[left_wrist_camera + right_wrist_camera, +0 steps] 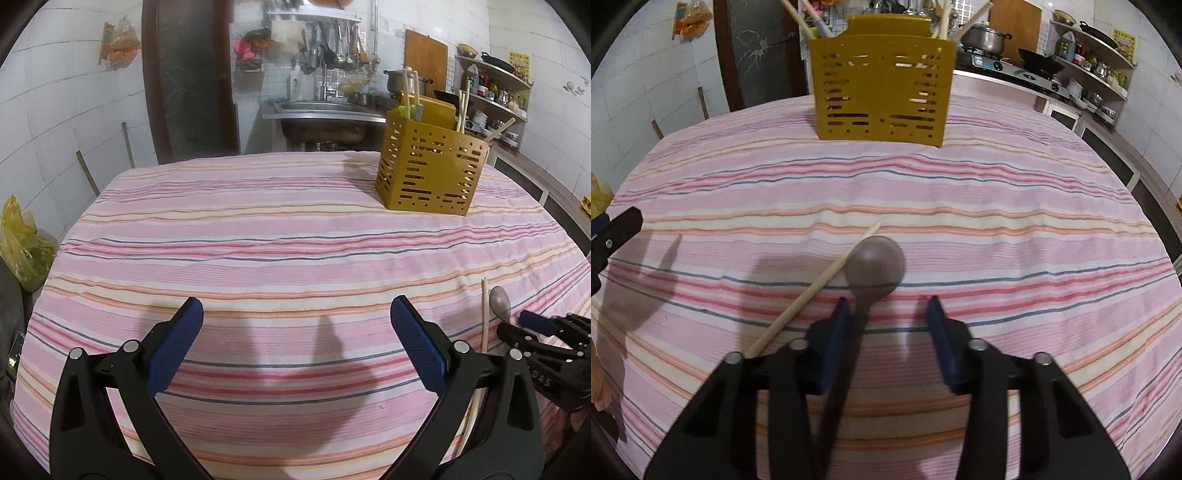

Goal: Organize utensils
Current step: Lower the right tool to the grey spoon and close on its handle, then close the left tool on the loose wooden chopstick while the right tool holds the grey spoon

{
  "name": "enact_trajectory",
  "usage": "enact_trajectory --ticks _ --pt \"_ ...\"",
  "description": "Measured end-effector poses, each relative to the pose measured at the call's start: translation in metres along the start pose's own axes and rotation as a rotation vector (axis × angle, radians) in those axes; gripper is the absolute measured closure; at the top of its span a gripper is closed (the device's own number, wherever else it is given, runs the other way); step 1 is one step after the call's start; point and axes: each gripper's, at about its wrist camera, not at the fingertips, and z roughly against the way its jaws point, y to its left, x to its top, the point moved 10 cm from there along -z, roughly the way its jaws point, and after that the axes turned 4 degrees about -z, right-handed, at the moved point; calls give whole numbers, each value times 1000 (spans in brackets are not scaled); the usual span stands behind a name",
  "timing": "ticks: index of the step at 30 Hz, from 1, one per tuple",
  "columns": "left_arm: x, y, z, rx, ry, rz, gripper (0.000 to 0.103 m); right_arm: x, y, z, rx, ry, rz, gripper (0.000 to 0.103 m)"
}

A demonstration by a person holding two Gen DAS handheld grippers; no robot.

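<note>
A yellow perforated utensil holder [430, 171] stands on the far right of the striped tablecloth, with chopsticks and other utensils upright in it; it also shows in the right wrist view [881, 86]. A metal spoon [873, 267] and a single wooden chopstick [812, 291] lie on the cloth. My right gripper [888, 334] is open with the spoon's handle between its fingers, close against the left finger [834, 343]. My left gripper [295, 332] is open and empty over bare cloth. In the left wrist view the spoon [500, 301], the chopstick [484, 321] and the right gripper [539, 325] lie at the right.
The striped tablecloth [258, 236] covers the table. Behind it are a steel sink [325, 118], a stove with a pot [988, 38] and wall shelves [1097, 70]. A yellow plastic bag [20, 243] sits off the table's left edge.
</note>
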Motion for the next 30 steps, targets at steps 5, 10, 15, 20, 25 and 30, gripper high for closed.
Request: enact_trajectory --ticks 5,10,15,20,25,30 --pt "5 -17 2 -57 18 11 5 4 -2 -2 26 -6 -18 95" --pt "11 -54 3 -133 27 -26 5 11 -41 -2 10 -10 -66 95" --pt "11 -106 -6 -202 58 -103 5 16 -95 -5 -32 -2 -134 95" --pt "2 -148 -20 -259 116 -155 6 17 -127 -12 -38 12 -164 95" --pt "-12 -180 -39 -311 200 -211 27 17 -130 -13 -21 13 -136 95" --pt "-22 -194 -58 -324 278 -236 59 19 -132 -14 -6 13 -133 95"
